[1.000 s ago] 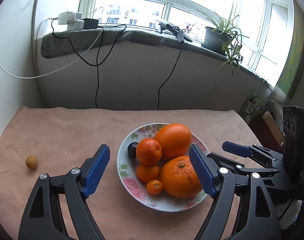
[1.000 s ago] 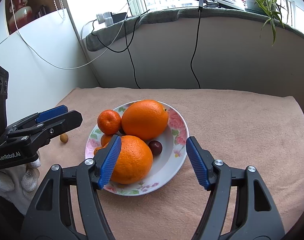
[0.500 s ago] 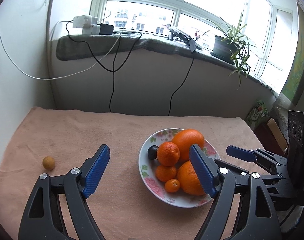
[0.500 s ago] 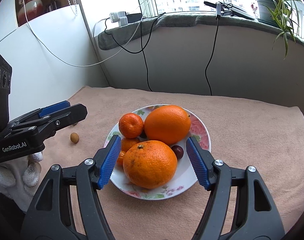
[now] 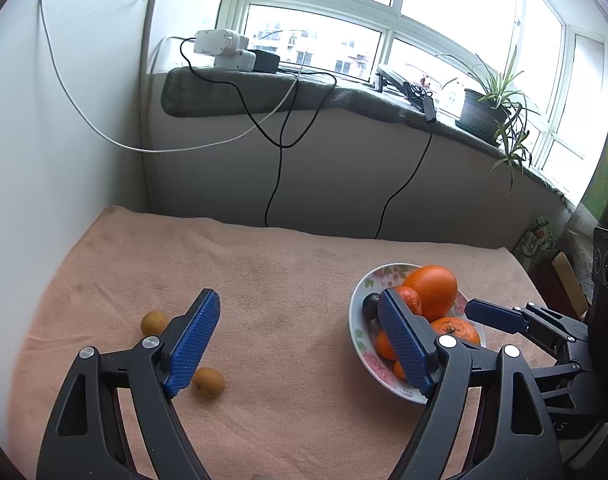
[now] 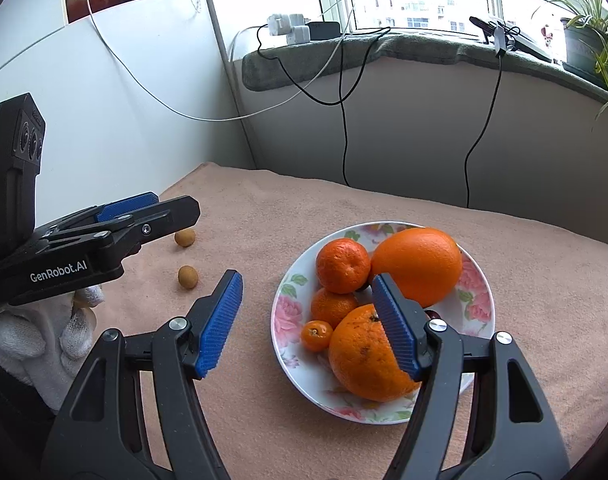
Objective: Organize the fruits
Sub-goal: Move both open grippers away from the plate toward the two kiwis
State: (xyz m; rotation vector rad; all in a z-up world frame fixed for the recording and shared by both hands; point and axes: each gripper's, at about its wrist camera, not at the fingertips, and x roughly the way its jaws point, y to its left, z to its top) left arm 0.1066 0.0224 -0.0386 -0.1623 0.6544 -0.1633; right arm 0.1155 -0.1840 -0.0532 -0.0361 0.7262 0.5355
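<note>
Pink-beige terry cloth (image 5: 287, 272) covers the whole table I'm working over. On its right part sits the white floral-print ceramic plate (image 6: 287, 320), holding the fruit pile. Biggest in it: a smooth large orange (image 6: 418, 264) at the back, touching a rougher large orange (image 6: 364, 356) at the front. Left of those, a dimpled mandarin (image 6: 342, 266) on top, a smaller mandarin (image 6: 332, 306) under it, then a tiny kumquat-size orange fruit (image 6: 316, 335) at the plate's front left. A dark round plum-like fruit (image 5: 370, 305) is tucked at the back of the plate, mostly hidden in my right view.

My left black gripper with blue ribbed pads (image 5: 295, 344) is spread wide, holding nothing, hovering over bare cloth left of the plate. My right black gripper with blue ribbed pads (image 6: 308, 324) is also spread wide and holds nothing; its right finger overlaps the front orange in view, contact can't be told.

Two small tan round fruits lie loose on the cloth, well apart from the plate: one (image 5: 208, 382) just beside my left gripper's left finger, the other (image 5: 153, 323) farther back.
</note>
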